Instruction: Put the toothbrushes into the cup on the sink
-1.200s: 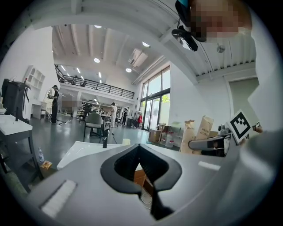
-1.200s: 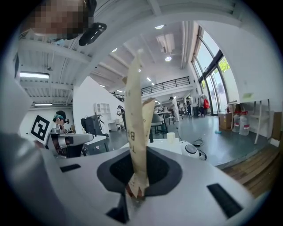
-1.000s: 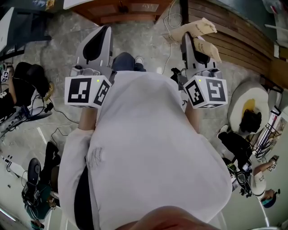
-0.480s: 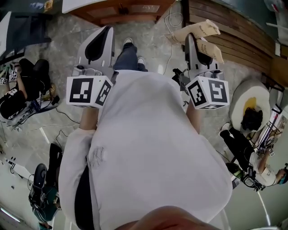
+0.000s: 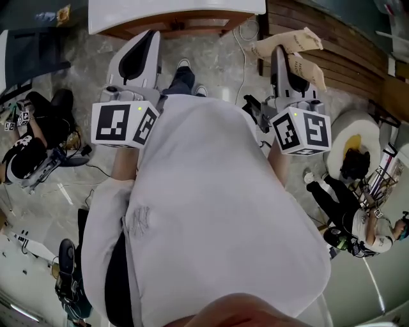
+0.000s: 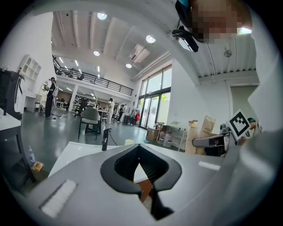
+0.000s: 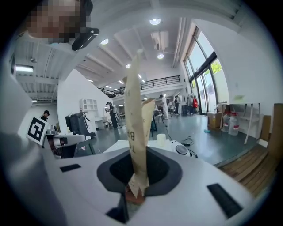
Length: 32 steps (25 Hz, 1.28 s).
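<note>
My right gripper is shut on tan paper toothbrush packs, which stick out forward past its jaws. In the right gripper view the packs stand straight up between the pads. My left gripper is held level beside it, jaws together with nothing in them; the left gripper view shows the same. Ahead lies a white sink counter. A small pale cup stands on it near a black tap. The cup also shows in the right gripper view.
A wooden cabinet sits under the counter. Wooden planks run along the right. Cables, gear and people are on the stone floor at both sides. My own white shirt fills the lower head view.
The white counter has come into the top of the head view as I step forward. Both grippers stay held out in front, the right one keeping its packs.
</note>
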Motion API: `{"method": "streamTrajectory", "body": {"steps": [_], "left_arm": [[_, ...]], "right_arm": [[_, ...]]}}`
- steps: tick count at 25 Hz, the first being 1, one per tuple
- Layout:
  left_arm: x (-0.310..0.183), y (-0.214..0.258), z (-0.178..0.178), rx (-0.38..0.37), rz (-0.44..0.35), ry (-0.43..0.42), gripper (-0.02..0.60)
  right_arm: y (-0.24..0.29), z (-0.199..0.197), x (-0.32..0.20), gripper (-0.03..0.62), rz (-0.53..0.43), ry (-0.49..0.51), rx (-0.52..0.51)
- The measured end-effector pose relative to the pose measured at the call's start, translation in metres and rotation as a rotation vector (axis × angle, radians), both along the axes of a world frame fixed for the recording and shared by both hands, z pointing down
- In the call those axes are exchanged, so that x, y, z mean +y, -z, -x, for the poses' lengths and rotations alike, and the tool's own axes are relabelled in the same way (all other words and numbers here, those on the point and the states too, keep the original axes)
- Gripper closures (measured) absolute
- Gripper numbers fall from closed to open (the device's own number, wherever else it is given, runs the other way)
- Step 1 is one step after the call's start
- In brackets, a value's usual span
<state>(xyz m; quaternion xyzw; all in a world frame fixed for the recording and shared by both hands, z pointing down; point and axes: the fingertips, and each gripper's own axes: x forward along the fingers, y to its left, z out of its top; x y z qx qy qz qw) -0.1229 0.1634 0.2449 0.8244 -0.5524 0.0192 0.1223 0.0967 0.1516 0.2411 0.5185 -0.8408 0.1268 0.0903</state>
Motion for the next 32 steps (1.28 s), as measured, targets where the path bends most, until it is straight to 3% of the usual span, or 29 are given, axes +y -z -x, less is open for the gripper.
{"method": "streamTrajectory", "body": {"steps": [16, 32], "left_arm": [[-0.085, -0.012, 0.055, 0.003, 0.008, -0.044, 0.584], [-0.124, -0.016, 0.036, 0.01, 0.05, -0.039, 0.584]], "right_arm": [[-0.003, 0.021, -0.072, 0.553, -0.018, -0.131, 0.03], [-0.008, 0.007, -0.116, 0.553, 0.033, -0.115, 0.027]]}}
